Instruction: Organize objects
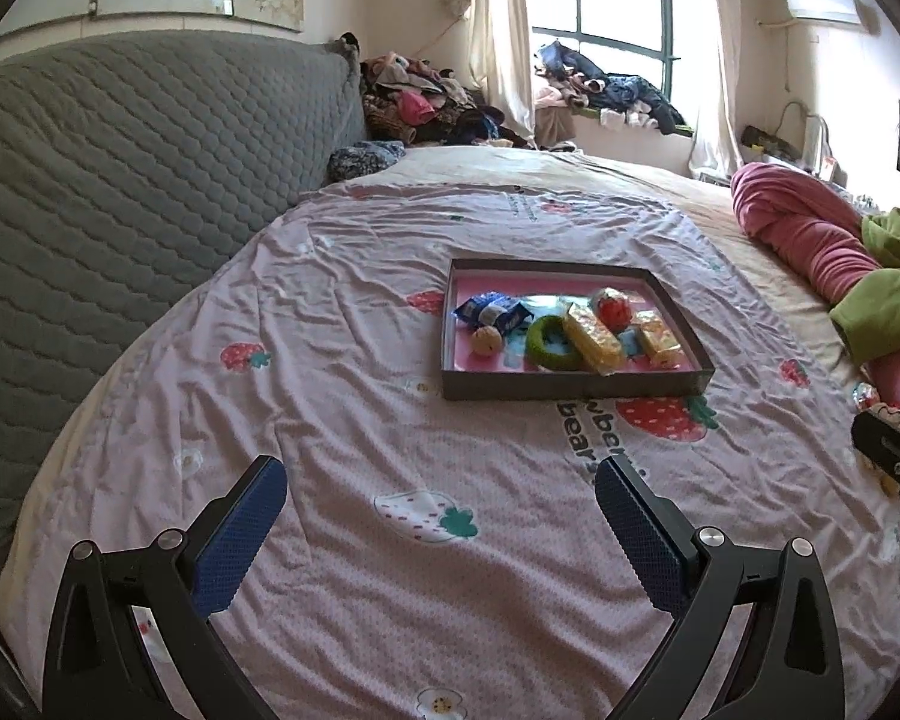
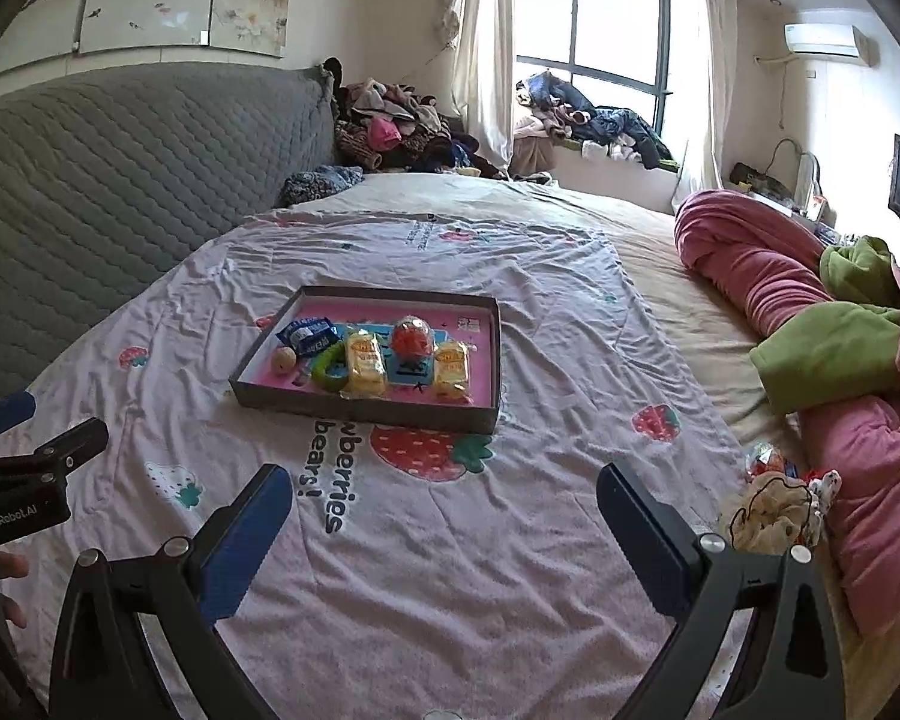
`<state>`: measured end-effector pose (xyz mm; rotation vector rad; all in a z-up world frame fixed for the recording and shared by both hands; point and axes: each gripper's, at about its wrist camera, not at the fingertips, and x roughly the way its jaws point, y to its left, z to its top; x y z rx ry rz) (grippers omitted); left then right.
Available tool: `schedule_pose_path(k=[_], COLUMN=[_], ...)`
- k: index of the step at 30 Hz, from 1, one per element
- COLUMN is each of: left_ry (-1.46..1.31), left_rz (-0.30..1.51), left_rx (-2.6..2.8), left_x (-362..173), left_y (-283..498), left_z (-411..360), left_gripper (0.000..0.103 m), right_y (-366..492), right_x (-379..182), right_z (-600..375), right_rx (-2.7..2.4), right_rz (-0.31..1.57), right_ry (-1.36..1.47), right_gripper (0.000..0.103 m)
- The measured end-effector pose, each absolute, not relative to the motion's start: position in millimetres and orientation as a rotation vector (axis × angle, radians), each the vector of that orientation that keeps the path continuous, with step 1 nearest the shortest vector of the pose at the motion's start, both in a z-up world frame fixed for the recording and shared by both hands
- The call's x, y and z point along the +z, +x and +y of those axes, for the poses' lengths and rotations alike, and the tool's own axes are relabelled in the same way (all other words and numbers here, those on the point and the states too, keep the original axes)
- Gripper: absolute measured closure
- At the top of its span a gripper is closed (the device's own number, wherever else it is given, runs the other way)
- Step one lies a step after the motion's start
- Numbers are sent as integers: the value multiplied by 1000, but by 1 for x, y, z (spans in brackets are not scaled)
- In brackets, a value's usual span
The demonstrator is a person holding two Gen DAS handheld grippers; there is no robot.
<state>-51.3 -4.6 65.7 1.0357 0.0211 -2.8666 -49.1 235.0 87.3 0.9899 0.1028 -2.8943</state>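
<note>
A shallow dark tray (image 1: 570, 387) (image 2: 360, 411) with a pink floor lies on the bed. In it are a blue snack packet (image 1: 491, 309) (image 2: 306, 333), a small tan ball (image 1: 485, 341) (image 2: 283, 359), a green ring (image 1: 547, 343) (image 2: 330, 373), two yellow wrapped bars (image 1: 594, 339) (image 2: 365, 367), and a red ball in clear wrap (image 1: 613, 307) (image 2: 411, 337). My left gripper (image 1: 441, 531) is open and empty over the sheet, short of the tray. My right gripper (image 2: 444, 531) is open and empty, also short of the tray.
The pink strawberry sheet (image 1: 342, 408) covers the bed. A grey quilted headboard (image 1: 120, 180) is on the left. Pink and green bedding (image 2: 822, 330) is piled on the right, with a small cloth bundle (image 2: 774, 510) beside it. Clothes are heaped by the window (image 2: 588, 120).
</note>
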Motion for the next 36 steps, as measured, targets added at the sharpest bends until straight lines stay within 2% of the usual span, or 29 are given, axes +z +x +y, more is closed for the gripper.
schedule_pose_path(k=[15,36], left_ry=[1105,1143], left_rz=[-10,-2], left_rx=[-2868,-2862], left_x=[18,-8], left_y=[-44,-43], left_z=[3,8], left_gripper=[1,1], right_y=[-38,-30], right_x=[40,7], right_z=[250,262], right_rx=[-2880,-2866], right_rz=[78,67], right_ry=[1046,1090], right_gripper=[0,0])
